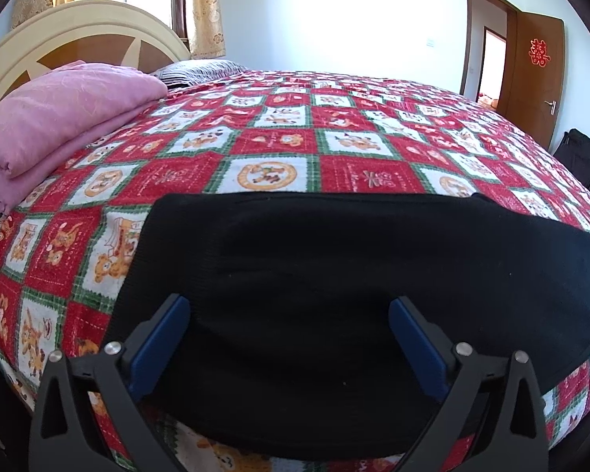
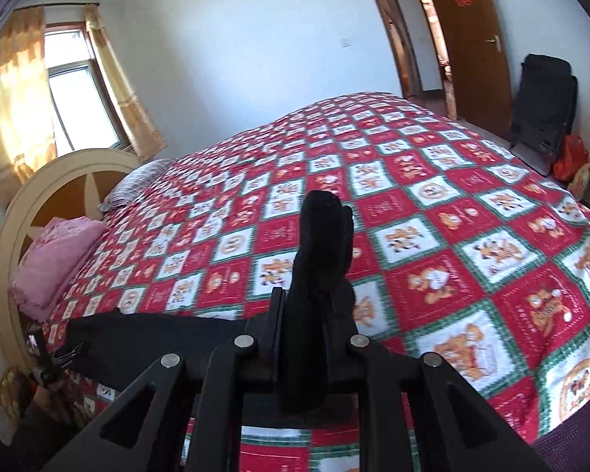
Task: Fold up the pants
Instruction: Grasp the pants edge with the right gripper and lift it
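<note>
Black pants (image 1: 334, 267) lie flat near the front edge of a bed with a red, white and green patchwork cover (image 1: 279, 137). My left gripper (image 1: 289, 306) is open just above the pants, its blue pads (image 1: 165, 334) spread wide and holding nothing. My right gripper (image 2: 314, 306) is shut on a bunched end of the pants (image 2: 322, 244), which sticks up between the jaws above the bed. The rest of the pants (image 2: 157, 338) stretches away to the left on the cover (image 2: 452, 236).
A folded pink blanket (image 1: 59, 118) lies by the cream headboard (image 1: 78, 31), with a grey pillow (image 1: 200, 69) behind it. A wooden door (image 1: 531, 78) and a black bag (image 1: 580, 157) stand beyond the bed's right side. A window with curtains (image 2: 74, 90) is at the left.
</note>
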The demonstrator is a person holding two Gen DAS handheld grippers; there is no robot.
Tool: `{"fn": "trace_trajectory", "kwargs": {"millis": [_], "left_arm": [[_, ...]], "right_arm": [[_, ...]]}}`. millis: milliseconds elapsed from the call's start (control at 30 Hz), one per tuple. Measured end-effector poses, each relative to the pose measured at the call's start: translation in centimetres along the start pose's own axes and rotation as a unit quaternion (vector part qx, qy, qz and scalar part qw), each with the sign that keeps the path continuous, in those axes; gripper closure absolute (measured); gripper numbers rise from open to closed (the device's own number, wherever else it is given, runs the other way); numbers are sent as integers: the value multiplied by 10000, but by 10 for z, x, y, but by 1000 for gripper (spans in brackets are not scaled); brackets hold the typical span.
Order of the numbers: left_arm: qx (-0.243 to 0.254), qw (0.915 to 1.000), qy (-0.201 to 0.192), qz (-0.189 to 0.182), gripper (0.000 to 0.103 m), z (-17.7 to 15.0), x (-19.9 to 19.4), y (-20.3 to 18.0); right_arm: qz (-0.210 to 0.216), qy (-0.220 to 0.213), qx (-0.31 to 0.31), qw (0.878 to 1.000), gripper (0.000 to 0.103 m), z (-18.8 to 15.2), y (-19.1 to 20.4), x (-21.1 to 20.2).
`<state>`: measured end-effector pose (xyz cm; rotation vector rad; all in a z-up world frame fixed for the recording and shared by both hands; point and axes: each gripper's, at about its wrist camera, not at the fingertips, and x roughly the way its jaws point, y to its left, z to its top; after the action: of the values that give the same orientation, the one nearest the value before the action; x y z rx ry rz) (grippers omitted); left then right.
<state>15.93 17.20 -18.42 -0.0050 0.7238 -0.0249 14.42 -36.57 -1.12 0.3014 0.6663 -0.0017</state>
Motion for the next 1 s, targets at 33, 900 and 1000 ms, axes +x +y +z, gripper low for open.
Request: {"fn": "trace_trajectory", "kwargs": {"millis": [33,900,1000], "left_arm": [[1,10000,0,-1,0,0,0,0],[60,10000,5,-23,0,3,0,1],[73,9998,-111,137,0,10,-12,-1]], "right_arm": [[43,14,-37,10000,87,-1,5,1],[1026,640,-828,9892,96,-35,117,65],[1059,577,-766,9897,95,-34,104,54]]}}
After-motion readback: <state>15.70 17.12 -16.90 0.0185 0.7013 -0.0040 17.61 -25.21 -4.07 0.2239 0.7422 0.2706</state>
